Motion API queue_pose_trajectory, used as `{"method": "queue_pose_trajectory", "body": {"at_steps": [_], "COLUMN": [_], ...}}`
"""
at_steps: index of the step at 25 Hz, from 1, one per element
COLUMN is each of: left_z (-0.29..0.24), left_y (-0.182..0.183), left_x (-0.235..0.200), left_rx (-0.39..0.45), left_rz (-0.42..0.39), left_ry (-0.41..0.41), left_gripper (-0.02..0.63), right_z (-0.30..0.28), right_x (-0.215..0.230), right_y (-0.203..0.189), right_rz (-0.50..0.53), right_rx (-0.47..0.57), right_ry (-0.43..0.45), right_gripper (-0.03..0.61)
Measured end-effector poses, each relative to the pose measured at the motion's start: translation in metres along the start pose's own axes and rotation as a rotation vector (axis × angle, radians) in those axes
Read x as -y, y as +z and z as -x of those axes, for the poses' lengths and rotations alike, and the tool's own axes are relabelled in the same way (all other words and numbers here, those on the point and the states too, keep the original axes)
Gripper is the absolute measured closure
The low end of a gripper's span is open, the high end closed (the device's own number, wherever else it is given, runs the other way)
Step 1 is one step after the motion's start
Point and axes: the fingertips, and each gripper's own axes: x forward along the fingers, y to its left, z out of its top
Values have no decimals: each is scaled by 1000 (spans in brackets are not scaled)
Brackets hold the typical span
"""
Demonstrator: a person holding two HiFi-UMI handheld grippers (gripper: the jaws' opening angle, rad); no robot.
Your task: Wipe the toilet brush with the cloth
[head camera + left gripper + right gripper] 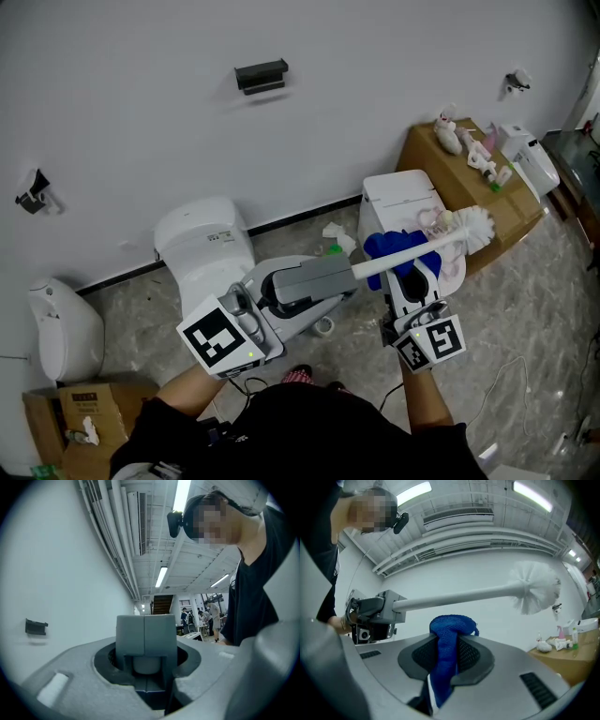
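At the far left a smooth white ceramic fixture (64,330) stands against the plain white wall, with a cardboard box (80,410) near it whose label is too small to read. Right of that sits a glossy white toilet (202,242), leaving a strip of mottled stone-look floor (525,309) that widens toward the right. The left tool (345,275), grey and blocky with a black-and-white square marker on its cube, points level to the right. In the left gripper view its jaws stand closed round the butt of the toilet brush (412,251), whose round pale end shows between them. The brush's straight white handle runs up and to the right to a fuzzy white bristle head (473,228). That head hangs in open air over the near edge of a brown cardboard box (441,159) (small bottles and pale odds and ends lie on top of it, and no writing can be read). The right tool (415,274) sits under the handle's middle, its jaws clamped on a knitted blue cloth (392,247) bunched into a rounded hump. In the right gripper view the cloth (449,641) rises just beneath the handle with a thin gap, not touching. Behind it stands a white lidded bin (398,199).
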Motion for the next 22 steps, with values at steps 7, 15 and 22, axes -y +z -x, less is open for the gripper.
{"method": "queue_pose_trajectory", "body": {"at_steps": [7,15,22], "left_z": [-3,-8,-7], "left_y": [3,2,-4], "left_x": [2,2,0], "left_rx": [8,2,-21], "left_rz": [17,10,30], "left_ry": [-1,-10,0], "left_gripper": [454,454,454], "right_z": [-2,-3,-3], "right_x": [-34,-47,-55], "right_y": [-8,1,10], "right_rz": [-4,-3,-16], "right_rx": [-15,-8,23], "right_ry": [83,89,109], "right_gripper": [500,500,500]}}
